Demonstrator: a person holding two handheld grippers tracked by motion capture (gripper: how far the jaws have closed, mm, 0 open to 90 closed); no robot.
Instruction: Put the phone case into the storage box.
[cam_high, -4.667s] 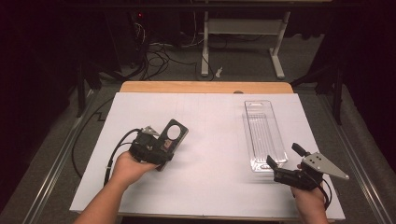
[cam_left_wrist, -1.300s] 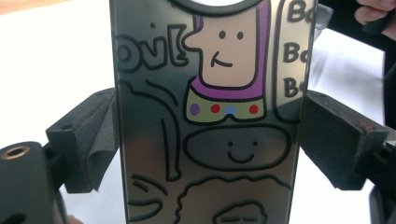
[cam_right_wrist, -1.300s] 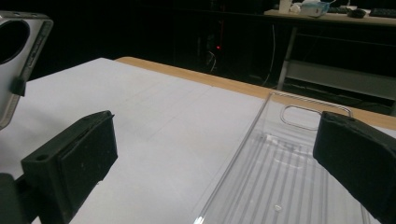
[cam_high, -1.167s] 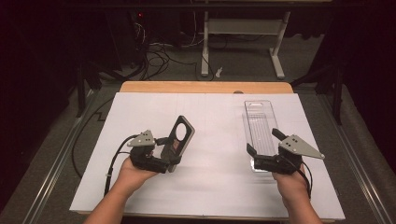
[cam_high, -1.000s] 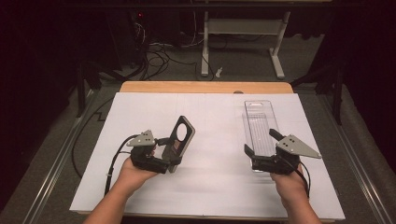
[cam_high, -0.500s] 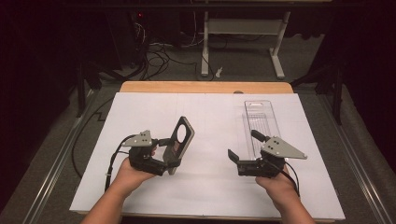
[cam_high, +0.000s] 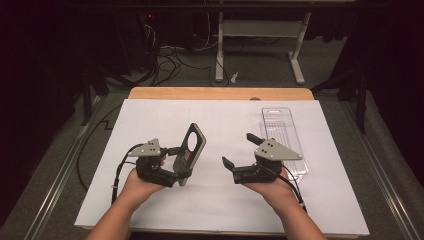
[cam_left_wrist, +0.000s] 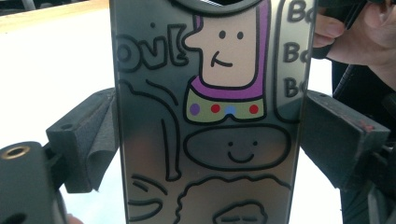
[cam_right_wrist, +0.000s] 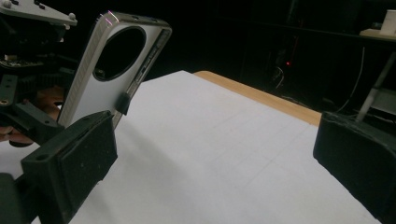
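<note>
Phone case cut off at top and bottom edges in left gripper view, lettering at its right clipped, clear tray's near end hidden behind right gripper

A wooden table carries a large white sheet that covers nearly all of its top, leaving a bare strip of wood along the far edge. Faint grid lines cross the sheet. A clear plastic tray lies flat on the sheet near the far right corner, its long side running towards the near edge.
</note>
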